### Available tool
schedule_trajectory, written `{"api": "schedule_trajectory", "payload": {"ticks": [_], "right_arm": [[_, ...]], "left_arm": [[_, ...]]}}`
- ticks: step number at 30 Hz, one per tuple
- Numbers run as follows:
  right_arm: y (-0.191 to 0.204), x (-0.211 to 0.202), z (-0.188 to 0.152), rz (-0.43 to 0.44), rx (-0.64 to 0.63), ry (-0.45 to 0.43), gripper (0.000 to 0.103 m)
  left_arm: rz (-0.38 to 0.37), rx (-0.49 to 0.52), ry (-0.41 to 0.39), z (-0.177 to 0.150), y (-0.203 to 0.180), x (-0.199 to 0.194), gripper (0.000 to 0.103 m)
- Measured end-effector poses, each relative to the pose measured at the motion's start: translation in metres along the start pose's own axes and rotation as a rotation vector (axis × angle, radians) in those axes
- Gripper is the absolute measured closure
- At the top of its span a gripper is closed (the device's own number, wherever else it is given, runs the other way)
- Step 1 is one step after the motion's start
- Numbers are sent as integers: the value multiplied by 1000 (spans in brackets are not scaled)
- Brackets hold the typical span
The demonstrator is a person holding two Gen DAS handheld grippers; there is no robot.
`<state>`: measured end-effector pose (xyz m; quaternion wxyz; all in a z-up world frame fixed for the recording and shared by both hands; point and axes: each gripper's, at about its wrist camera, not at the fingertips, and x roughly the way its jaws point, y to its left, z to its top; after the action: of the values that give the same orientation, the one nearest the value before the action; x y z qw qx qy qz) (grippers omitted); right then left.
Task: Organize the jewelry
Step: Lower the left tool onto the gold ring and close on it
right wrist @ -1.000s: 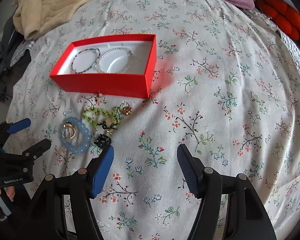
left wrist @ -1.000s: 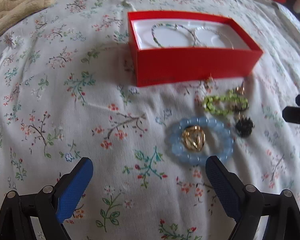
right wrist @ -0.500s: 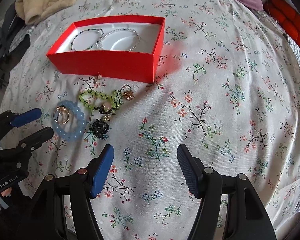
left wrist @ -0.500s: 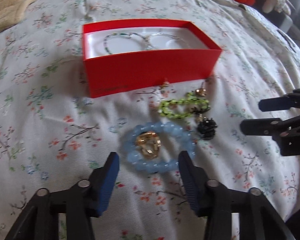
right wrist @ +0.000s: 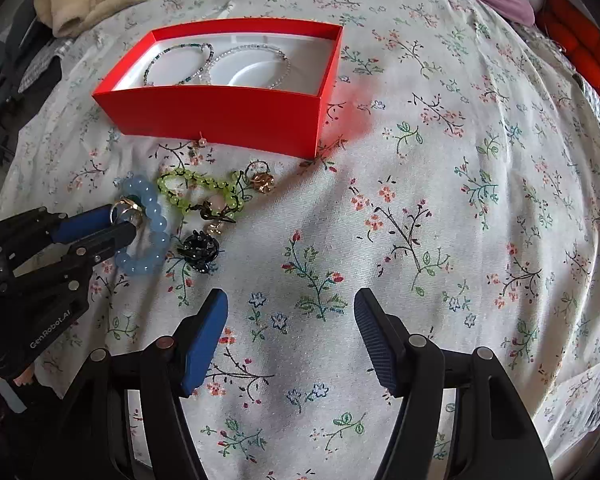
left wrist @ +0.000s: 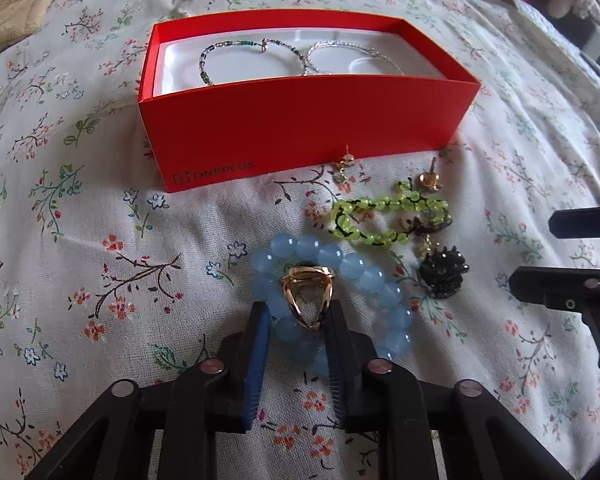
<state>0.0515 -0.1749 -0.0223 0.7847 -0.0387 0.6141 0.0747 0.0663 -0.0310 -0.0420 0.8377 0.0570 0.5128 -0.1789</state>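
Our left gripper [left wrist: 298, 320] pinches the gold ring [left wrist: 308, 298] inside the blue bead bracelet [left wrist: 384, 292] on the bedspread [left wrist: 100, 240]; our right gripper [right wrist: 290, 328] hovers spread apart.

A red cardboard box [left wrist: 308, 120] sits on the flowered bed sheet [left wrist: 80, 260] with two thin bead necklaces [left wrist: 260, 56] inside. In front lie a green bead bracelet [left wrist: 388, 216], a blue bead bracelet [left wrist: 364, 280] around a gold ring [left wrist: 306, 300], and a black spiky clip [left wrist: 444, 276] to its right.
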Motion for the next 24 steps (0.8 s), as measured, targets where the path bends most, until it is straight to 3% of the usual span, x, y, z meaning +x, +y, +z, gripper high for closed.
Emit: {"api": "schedule_trajectory", "payload": {"ticks": [7,23,24], "right_arm": [[-2,0,0,-3,6,-5,34],[33,15,12,60,-21,-15,34],[37,17,15,69,-19,-18,35]], "left_arm": [[19,19,-37,3,-3,-10,103],[0,-47,-75,2,29,-39,103],[2,-49,-71,2,31,-38,93]]}}
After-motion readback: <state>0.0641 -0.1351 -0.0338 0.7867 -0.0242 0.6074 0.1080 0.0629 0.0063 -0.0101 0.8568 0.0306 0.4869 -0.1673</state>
